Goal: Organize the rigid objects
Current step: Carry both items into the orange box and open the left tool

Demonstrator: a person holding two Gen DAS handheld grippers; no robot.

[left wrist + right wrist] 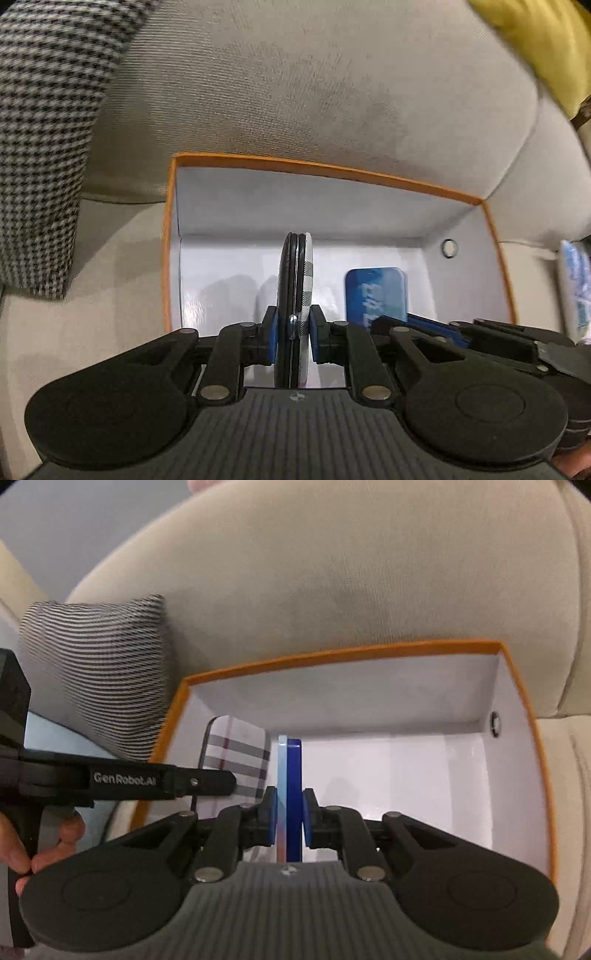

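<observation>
An orange-rimmed box [325,170] with white inside walls sits on a beige sofa; in the right wrist view its rim [332,654] fills the middle. My left gripper [294,325] is shut on a flat plaid-faced case [295,280], held edge-on over the box. From the right wrist view that plaid case [236,757] shows its striped face at the left. My right gripper [290,808] is shut on a flat blue case [291,775], also edge-on above the box. From the left wrist view the blue case [376,291] and the right gripper's black arms lie to the right.
A houndstooth cushion [44,147] leans at the left of the box; it appears as a striped blur [96,672] in the right wrist view. A yellow cushion [535,40] lies top right. A hand [22,853] grips the left tool. A small ring hole [494,723] marks the box's right wall.
</observation>
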